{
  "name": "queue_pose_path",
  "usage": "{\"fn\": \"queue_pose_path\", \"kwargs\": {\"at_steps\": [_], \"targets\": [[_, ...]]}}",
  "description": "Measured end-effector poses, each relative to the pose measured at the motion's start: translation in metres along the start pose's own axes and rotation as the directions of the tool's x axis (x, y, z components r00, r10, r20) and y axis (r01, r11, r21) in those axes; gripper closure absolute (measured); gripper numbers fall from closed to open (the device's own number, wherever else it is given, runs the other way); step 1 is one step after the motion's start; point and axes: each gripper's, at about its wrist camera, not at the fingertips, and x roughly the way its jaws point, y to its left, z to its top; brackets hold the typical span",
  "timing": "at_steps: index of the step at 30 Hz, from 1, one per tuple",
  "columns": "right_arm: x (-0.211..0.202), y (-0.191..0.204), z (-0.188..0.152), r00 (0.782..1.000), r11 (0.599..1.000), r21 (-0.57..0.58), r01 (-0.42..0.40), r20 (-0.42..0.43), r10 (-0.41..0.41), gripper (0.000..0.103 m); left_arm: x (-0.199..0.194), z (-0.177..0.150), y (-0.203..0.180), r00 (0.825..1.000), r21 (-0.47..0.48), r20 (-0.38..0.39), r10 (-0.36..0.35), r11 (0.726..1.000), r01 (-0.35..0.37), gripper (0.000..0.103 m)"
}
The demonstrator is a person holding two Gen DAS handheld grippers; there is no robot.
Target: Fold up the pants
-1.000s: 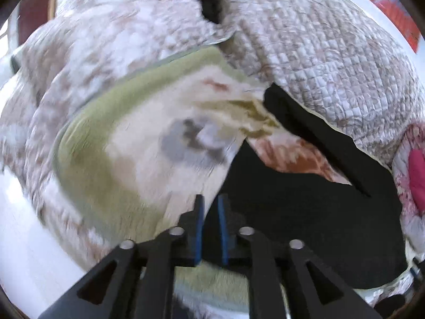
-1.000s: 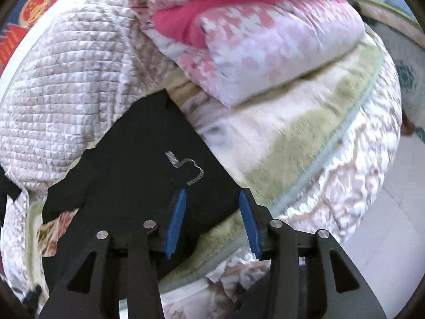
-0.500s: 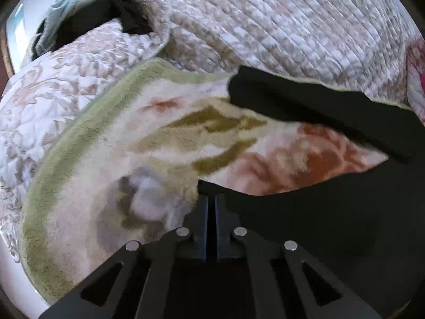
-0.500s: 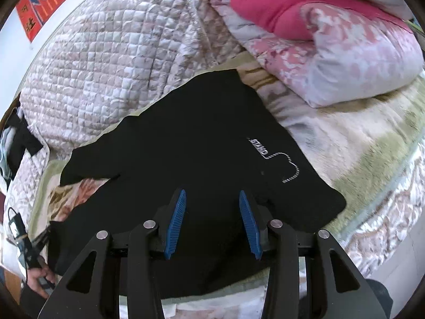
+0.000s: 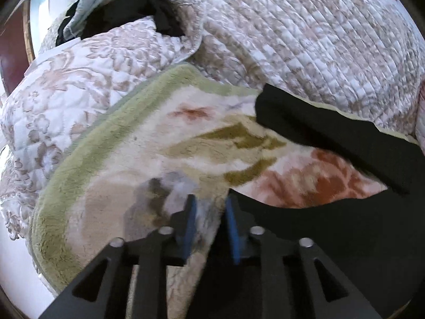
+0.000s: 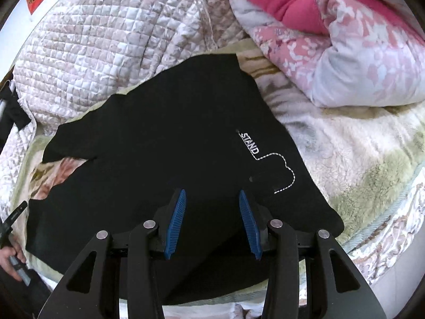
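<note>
The black fabric pants (image 6: 164, 143) are spread flat on the floral fleece blanket (image 5: 127, 159). The left hand-held gripper (image 5: 208, 212), just opened, and the right hand-held gripper (image 6: 211, 207), half open, are seen empty above them.

Black pants (image 6: 164, 143) spread flat on blanket, legs apart, white "STAND" stitching.
</note>
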Motion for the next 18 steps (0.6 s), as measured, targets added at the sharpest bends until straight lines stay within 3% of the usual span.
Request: {"fn": "queue_pose_path", "kwargs": {"at_steps": [2, 6, 12, 16, 18], "targets": [[-0.006, 0.005, 0.001, 1.000, 1.000, -0.021, 0.017, 0.018, -0.017, 0.060, -0.003, 0.000, 0.003, 1.000, -0.015, -0.012, -0.010, 1.000, 0.010, 0.074], [-0.019, 0.009, 0.002, 0.997, 0.999, -0.033, 0.028, 0.076, -0.025, 0.060, -0.022, -0.006, -0.004, 0.995, -0.033, -0.010, -0.102, 0.994, 0.101, 0.074], [-0.012, -0.006, 0.000, 0.994, 0.995, -0.004, 0.103, 0.043, -0.103, 0.060, -0.036, -0.034, -0.041, 0.969, 0.026, -0.060, -0.238, 0.970, 0.240, 0.069], [-0.013, -0.021, 0.001, 0.993, 0.992, 0.056, 0.114, 0.011, -0.115, 0.060, -0.015, -0.058, -0.056, 0.954, 0.043, -0.171, -0.245, 0.966, 0.256, 0.070], [-0.019, -0.018, 0.001, 0.990, 0.990, 0.030, 0.135, 0.025, -0.136, 0.060, -0.019, -0.059, -0.057, 0.960, 0.065, -0.154, -0.232, 0.968, 0.244, 0.070]]}}
